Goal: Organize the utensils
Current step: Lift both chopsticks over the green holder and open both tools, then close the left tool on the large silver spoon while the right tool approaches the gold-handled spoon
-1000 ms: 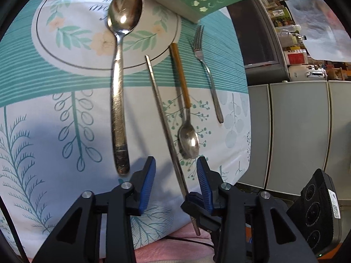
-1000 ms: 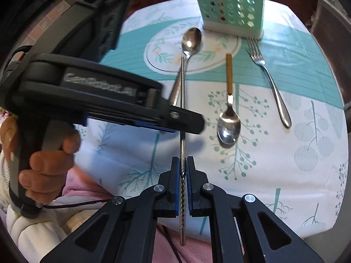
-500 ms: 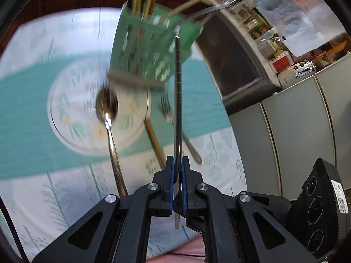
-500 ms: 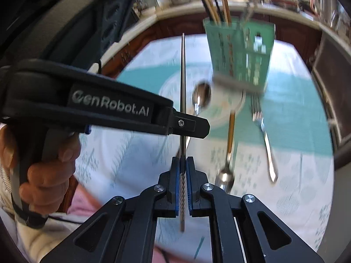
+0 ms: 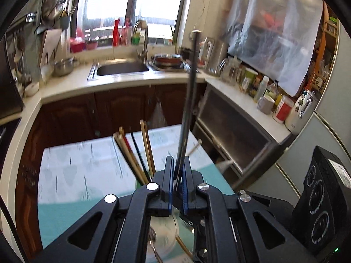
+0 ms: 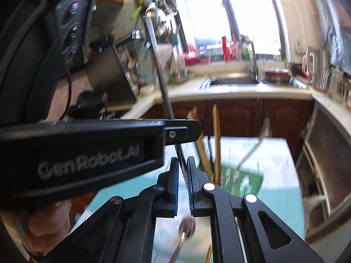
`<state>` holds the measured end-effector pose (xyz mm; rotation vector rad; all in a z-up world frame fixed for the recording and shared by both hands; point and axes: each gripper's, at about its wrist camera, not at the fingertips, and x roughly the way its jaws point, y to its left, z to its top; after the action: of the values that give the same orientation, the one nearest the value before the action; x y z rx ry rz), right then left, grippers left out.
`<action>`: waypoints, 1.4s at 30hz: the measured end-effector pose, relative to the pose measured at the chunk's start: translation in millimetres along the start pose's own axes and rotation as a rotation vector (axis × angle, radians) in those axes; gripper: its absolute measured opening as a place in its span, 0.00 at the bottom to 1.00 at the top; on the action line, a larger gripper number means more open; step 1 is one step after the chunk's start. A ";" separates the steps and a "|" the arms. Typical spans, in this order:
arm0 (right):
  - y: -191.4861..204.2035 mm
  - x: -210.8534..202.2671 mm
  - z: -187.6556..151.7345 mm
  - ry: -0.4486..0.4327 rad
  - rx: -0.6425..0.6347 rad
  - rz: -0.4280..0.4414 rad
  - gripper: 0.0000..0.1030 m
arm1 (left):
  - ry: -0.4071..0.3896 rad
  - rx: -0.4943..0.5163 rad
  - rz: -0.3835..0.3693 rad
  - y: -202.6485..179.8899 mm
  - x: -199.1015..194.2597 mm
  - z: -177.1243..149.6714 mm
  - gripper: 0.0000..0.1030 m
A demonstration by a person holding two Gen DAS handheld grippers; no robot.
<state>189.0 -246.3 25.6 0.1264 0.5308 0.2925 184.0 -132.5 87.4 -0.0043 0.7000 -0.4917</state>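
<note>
Now your left gripper (image 5: 177,176) pinches the metal chopstick (image 5: 190,92) tight, high above the green holder (image 6: 243,180). Your right gripper (image 6: 182,183) is letting go. Lower it slowly among the wooden chopsticks (image 5: 133,157).

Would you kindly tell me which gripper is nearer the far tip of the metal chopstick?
Left. The left gripper clamps the metal chopstick farther up; the right gripper sits behind, at its ridged end, jaws opening around it.
</note>
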 end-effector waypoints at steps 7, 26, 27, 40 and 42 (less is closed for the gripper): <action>-44.4 64.6 18.8 0.027 0.087 0.006 0.09 | 0.015 0.012 0.012 14.5 58.1 13.6 0.07; -40.7 86.3 -3.0 0.133 0.062 0.000 0.26 | 0.129 -0.176 -0.070 63.2 61.3 -30.9 0.56; -36.3 77.2 -2.7 0.126 0.052 -0.004 0.26 | 0.126 -0.179 -0.079 63.9 53.9 -32.1 0.57; 14.6 -72.3 -39.7 0.097 -0.006 -0.007 0.34 | 0.155 -0.171 -0.112 60.8 -36.1 -84.0 0.60; 19.9 -87.3 -51.3 0.111 -0.003 -0.002 0.34 | 0.174 -0.162 -0.101 59.4 -40.9 -96.4 0.61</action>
<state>85.9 -251.9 27.4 0.1068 0.6410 0.2992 123.2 -46.8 28.6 -0.1516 0.9118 -0.5350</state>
